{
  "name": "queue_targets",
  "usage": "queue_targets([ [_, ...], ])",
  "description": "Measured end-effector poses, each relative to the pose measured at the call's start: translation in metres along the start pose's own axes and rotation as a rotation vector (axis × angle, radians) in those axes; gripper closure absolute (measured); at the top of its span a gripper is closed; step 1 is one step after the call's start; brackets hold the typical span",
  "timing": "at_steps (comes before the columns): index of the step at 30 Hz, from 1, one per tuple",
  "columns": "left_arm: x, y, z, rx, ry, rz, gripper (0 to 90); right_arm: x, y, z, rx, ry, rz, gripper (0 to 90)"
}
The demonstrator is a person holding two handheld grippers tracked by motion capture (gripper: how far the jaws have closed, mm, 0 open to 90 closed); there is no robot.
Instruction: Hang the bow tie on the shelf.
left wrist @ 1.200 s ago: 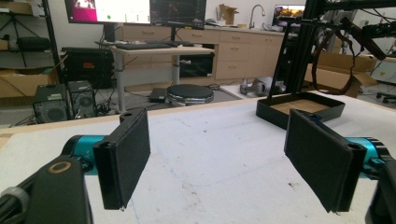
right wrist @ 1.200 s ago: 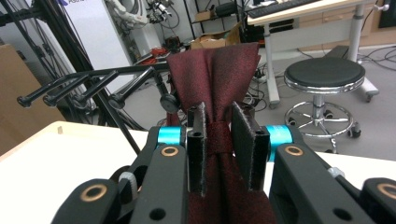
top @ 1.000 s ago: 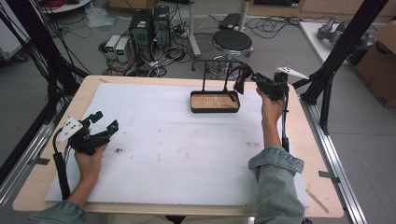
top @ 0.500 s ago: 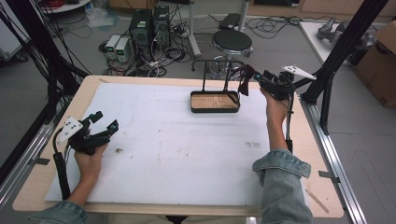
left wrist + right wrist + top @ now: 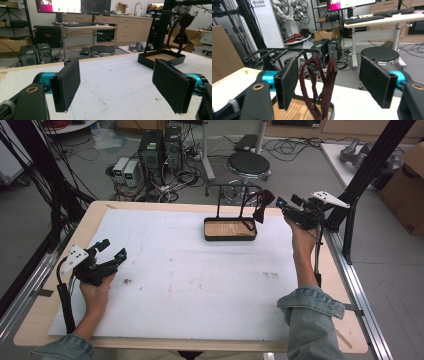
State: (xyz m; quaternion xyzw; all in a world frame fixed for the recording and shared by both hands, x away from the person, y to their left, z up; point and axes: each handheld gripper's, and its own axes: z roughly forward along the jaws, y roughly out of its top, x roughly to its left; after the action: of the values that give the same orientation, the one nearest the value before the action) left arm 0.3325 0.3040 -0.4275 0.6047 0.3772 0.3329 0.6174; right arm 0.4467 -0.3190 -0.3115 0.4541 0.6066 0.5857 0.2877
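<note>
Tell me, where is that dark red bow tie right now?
The bow tie hangs from the black rack over the wooden-bottomed tray at the table's far side, just in front of the open right gripper.

— What does the person wear?
— Rolled blue denim sleeves (image 5: 311,305) on both arms; hands bare.
— And the grippers?
— Both black-bodied; the left gripper (image 5: 111,250) and right gripper (image 5: 279,203) each carry a pale grey three-cornered plate (image 5: 74,258) and a black cable (image 5: 65,301); the jaws have teal barrels (image 5: 45,77), flat black fuzzy pads (image 5: 289,81) and a brass-ringed hole (image 5: 258,86).
</note>
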Motion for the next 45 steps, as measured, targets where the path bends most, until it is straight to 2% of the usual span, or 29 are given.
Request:
queue_targets([
  [11,-0.001,0.0,0.0,0.001,0.0,-0.001,22.6,0.011,0.011,-0.02,-0.048,0.028,-0.021,19.3],
  [15,-0.001,0.0,0.0,0.004,-0.002,0.003,22.6,0.022,0.013,-0.029,-0.069,0.005,-0.055,12.5],
  [24,-0.001,0.0,0.0,0.008,0.0,0.003,22.5,0.042,0.014,-0.052,-0.1,0.046,-0.106,12.3],
  [28,-0.001,0.0,0.0,0.006,0.001,0.003,22.5,0.054,0.008,-0.067,-0.119,0.053,-0.131,12.3],
  [34,-0.001,0.0,0.0,0.009,0.002,0.005,22.5,0.061,0.001,-0.081,-0.153,0.057,-0.148,11.9],
  [42,-0.001,0.0,0.0,0.008,0.002,0.005,22.5,0.062,-0.018,-0.097,-0.195,0.049,-0.173,11.8],
  [45,-0.001,0.0,0.0,0.009,0.002,0.005,22.5,0.062,-0.03,-0.103,-0.201,0.031,-0.174,11.7],
])
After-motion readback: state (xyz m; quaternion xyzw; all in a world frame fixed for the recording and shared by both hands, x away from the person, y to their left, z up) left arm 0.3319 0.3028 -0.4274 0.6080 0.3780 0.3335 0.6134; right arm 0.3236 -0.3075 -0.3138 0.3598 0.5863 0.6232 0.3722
